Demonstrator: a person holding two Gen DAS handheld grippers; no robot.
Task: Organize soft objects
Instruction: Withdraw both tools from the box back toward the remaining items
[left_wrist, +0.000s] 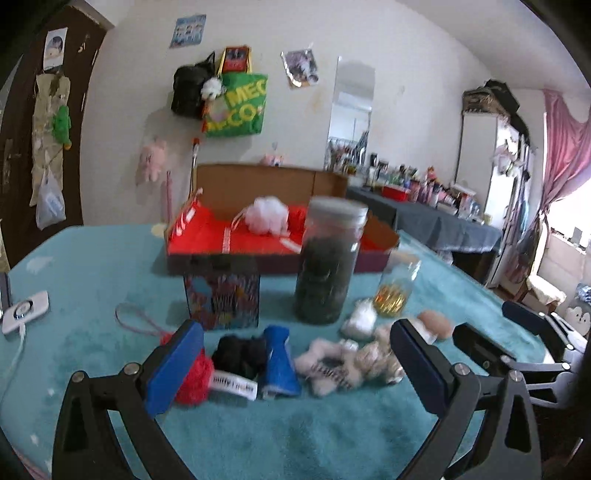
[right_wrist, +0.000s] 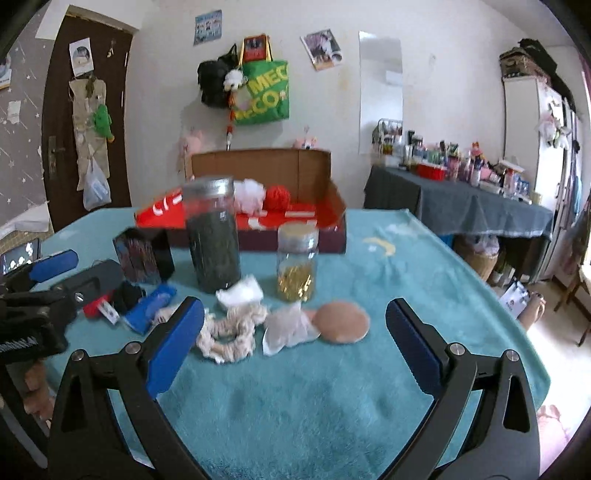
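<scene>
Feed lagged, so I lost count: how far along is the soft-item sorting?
Early. Done: white pouf and red ball lie in the box. In hand: nothing; left gripper and right gripper are open. Left: red pouf, black item, blue item, rope, tan pad.

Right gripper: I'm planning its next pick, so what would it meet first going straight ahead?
Probably the crumpled white cloth beside the tan round pad, which lie between the open jaws of the right gripper; the small gold-filled jar stands behind. Depth is uncertain.
</scene>
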